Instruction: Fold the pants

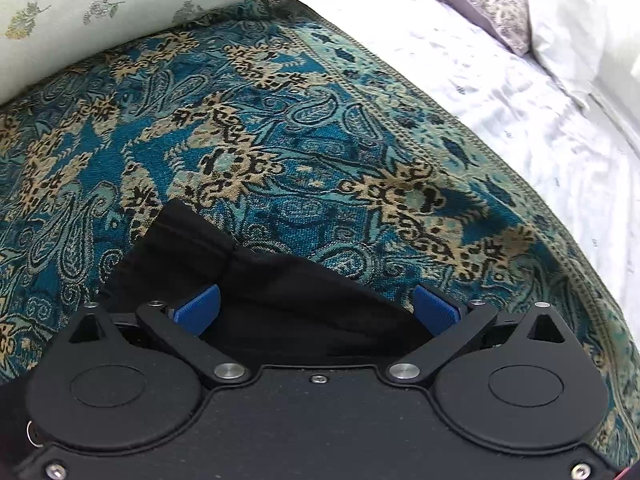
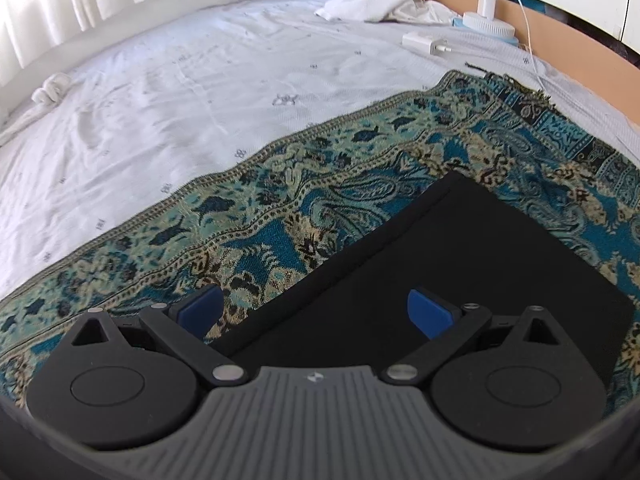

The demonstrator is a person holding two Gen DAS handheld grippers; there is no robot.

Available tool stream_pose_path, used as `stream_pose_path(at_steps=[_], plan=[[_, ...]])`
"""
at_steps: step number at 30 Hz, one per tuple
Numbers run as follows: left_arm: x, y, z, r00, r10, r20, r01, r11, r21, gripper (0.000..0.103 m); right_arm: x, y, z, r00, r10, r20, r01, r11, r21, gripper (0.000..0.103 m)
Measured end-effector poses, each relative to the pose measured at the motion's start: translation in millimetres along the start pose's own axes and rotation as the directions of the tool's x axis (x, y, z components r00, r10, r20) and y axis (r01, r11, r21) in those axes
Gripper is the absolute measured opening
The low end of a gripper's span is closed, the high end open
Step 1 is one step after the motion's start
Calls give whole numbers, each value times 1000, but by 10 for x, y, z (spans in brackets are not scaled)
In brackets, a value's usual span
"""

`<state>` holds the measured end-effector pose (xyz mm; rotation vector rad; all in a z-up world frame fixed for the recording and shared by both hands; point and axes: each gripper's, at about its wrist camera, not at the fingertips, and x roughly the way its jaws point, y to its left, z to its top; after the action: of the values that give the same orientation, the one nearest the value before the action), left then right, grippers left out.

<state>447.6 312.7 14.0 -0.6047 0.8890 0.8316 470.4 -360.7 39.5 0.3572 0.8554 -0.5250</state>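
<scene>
On the shawl [image 2: 360, 184] covering the bed [image 2: 160, 80], both tools, left tool [image 1: 316, 308] and right tool [image 2: 316, 310], are hovering wide open, gripping nothing, over the pants [image 2: 460, 264], likely lining up a fold

No words, brand names, numbers or signs can be read anywhere in either view.

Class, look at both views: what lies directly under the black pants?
The black fabric pants lie on a teal and gold paisley woven throw, which spreads over a white bedsheet. The part of the throw beneath the pants is covered and unseen.
</scene>
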Motion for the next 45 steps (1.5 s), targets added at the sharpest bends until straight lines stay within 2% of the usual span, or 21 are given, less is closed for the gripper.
stream_pose_path(at_steps=[8, 13, 16, 17, 18, 19, 20, 21, 22, 24, 30, 37, 45], plan=[[53, 0, 61, 999, 31, -20, -32, 997, -72, 103, 288, 123, -57, 994, -102, -34, 101, 994, -45, 103], [67, -80, -7, 998, 65, 0, -65, 998, -7, 102, 285, 116, -103, 996, -89, -13, 88, 993, -80, 95], [61, -170, -127, 992, 107, 61, -110, 993, 43, 100, 268, 106, -90, 997, -80, -12, 79, 994, -77, 87], [45, -186, -169, 990, 114, 85, -119, 992, 46, 94, 256, 102, -83, 997, -79, -9, 78, 994, -77, 79], [22, -199, -205, 987, 115, 109, -121, 991, 49, 81, 235, 101, -78, 997, -79, -5, 78, 994, -77, 69], [-14, -213, -234, 984, 115, 135, -124, 991, 58, 73, 212, 101, -73, 997, -81, -1, 81, 994, -78, 61], [-53, -229, -262, 980, 112, 163, -125, 989, 74, 49, 188, 101, -69, 995, -100, 3, 100, 992, -81, 39], [-95, -245, -290, 977, 98, 188, -118, 988, 98, 20, 168, 86, -60, 995, -101, 3, 101, 992, -78, 27], [-127, -256, -308, 977, 84, 196, -109, 987, 119, 9, 146, 64, -54, 996, -90, -3, 90, 993, -71, 24], [-180, -225, -324, 978, 76, 192, -99, 989, 112, 3, 109, -7, -38, 997, -74, -12, 73, 996, -52, 13], [-404, -19, -320, 980, 26, 198, -44, 995, 89, 1, -147, -314, 1, 1000, 20, -2, -20, 999, 43, 6], [-754, 244, -310, 981, -31, 192, 10, 994, 109, 1, -554, -723, 4, 995, 89, 36, -92, 991, 97, 4], [-1077, 586, -483, 977, -123, 172, 99, 985, 144, 1, -901, -1176, -132, 989, 141, 53, -147, 980, 134, 4]])
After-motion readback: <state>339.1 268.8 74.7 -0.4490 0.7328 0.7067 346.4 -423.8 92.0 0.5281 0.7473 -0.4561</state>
